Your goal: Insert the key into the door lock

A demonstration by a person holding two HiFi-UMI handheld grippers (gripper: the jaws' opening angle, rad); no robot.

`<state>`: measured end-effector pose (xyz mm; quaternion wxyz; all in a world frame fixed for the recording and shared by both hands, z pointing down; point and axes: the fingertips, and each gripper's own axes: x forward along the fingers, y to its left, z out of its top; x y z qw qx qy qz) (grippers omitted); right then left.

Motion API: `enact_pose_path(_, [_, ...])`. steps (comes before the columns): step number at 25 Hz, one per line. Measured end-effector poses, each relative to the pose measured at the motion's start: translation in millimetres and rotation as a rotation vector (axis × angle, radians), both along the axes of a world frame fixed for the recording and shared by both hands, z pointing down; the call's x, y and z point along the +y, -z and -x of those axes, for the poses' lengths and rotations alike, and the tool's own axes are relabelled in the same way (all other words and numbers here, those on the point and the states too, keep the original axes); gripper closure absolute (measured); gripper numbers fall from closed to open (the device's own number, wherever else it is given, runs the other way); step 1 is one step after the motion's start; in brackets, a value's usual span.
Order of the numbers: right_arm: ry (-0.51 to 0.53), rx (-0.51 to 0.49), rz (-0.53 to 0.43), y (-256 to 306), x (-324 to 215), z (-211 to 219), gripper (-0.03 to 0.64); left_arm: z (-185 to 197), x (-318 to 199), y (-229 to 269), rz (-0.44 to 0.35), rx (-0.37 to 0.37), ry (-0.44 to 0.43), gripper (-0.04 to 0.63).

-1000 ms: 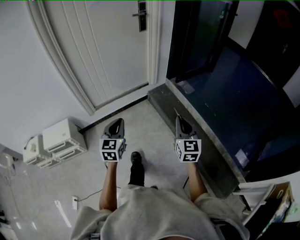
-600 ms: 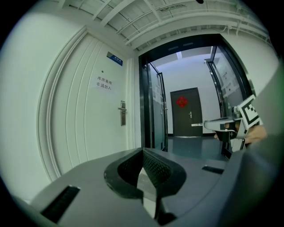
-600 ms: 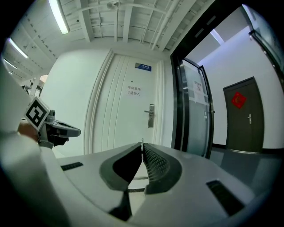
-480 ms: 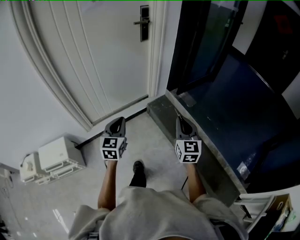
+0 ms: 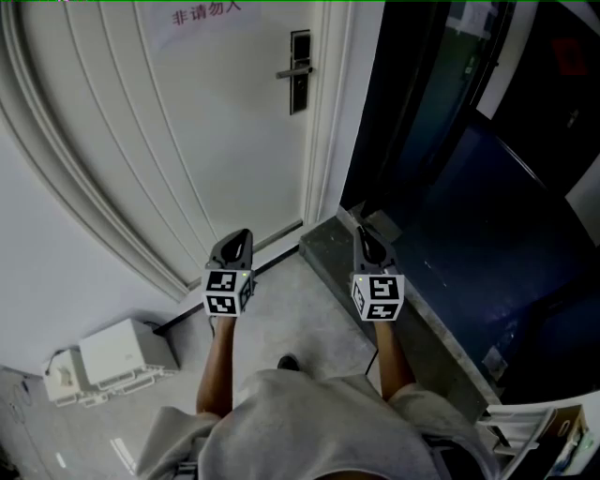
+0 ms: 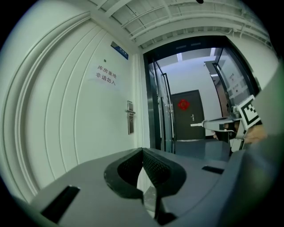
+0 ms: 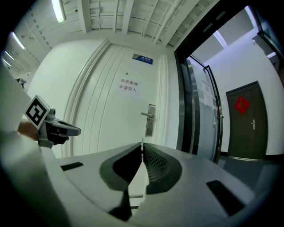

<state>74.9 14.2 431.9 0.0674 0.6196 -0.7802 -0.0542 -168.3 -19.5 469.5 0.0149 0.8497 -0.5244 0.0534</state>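
A white door (image 5: pixel 216 131) stands ahead with a dark lock plate and lever handle (image 5: pixel 299 70) near its right edge. The lock (image 7: pixel 150 120) shows straight ahead in the right gripper view, still some way off. My right gripper (image 5: pixel 364 234) points level at the door. Its jaws are shut on the key (image 7: pixel 142 142), of which only a thin metal sliver sticks out at the tips. My left gripper (image 5: pixel 236 239) is held beside it at the same height, shut with nothing in it. The lock (image 6: pixel 130 117) also appears in the left gripper view.
A raised dark stone threshold (image 5: pixel 403 300) and dark glass doors (image 5: pixel 441 141) lie to the right. White boxes (image 5: pixel 117 358) sit on the floor at lower left. A paper sign (image 5: pixel 202 14) hangs on the door. A dark door with a red ornament (image 6: pixel 186 115) stands beyond the glass.
The person has walked toward the door, carrying both grippers forward. The lock now sits lower and larger in the head view. Both pairs of jaws stay as they were.
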Motion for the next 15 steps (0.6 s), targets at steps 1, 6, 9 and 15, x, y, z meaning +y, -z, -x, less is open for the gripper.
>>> enact_pose_path(1, [-0.003, 0.002, -0.001, 0, -13, 3, 0.588, 2, -14, 1, -0.003, 0.0, -0.004, 0.578])
enact_pose_path(6, [-0.02, 0.003, 0.001, -5, -64, 12, 0.588, 7, -70, 3, -0.013, 0.002, -0.027, 0.578])
enact_pose_path(9, [-0.026, 0.0, 0.005, -9, -84, 14, 0.588, 7, -89, -3, -0.004, 0.0, -0.036, 0.578])
enact_pose_path(15, [-0.036, 0.001, 0.032, -23, -105, 16, 0.588, 10, -111, -18, 0.027, -0.007, -0.045, 0.578])
